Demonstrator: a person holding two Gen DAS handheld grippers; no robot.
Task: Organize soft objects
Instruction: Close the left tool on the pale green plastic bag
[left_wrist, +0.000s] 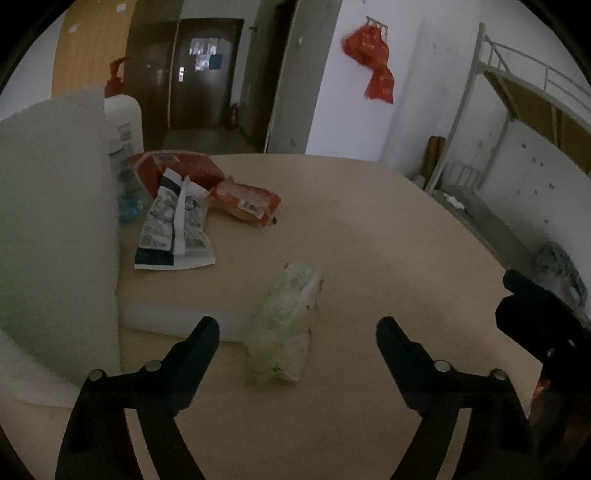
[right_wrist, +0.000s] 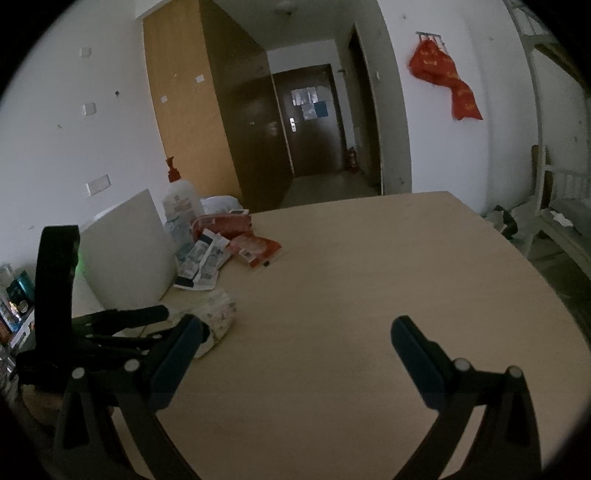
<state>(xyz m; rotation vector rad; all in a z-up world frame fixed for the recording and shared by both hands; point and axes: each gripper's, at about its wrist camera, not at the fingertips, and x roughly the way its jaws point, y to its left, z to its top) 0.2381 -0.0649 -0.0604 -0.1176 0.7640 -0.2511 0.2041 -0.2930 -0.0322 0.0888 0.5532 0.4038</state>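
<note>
A soft white-and-green packet (left_wrist: 286, 325) lies on the beige table (left_wrist: 388, 240), just ahead of my open, empty left gripper (left_wrist: 297, 328). Farther back left lie a white-and-blue printed pouch (left_wrist: 173, 225), an orange snack pack (left_wrist: 245, 201) and a red pack (left_wrist: 177, 168). My right gripper (right_wrist: 295, 332) is open and empty over bare table; the soft packet (right_wrist: 218, 317) shows beside its left finger, with the left gripper (right_wrist: 122, 321) next to it. The pouch (right_wrist: 201, 262) and the orange pack (right_wrist: 256, 249) lie beyond.
A tall white box (left_wrist: 55, 229) stands at the left edge with a white pump bottle (left_wrist: 123, 125) behind it. A flat white slab (left_wrist: 177, 319) lies by the box. A bunk bed frame (left_wrist: 517, 110) stands right of the table. The right gripper's body (left_wrist: 535, 325) shows at the right.
</note>
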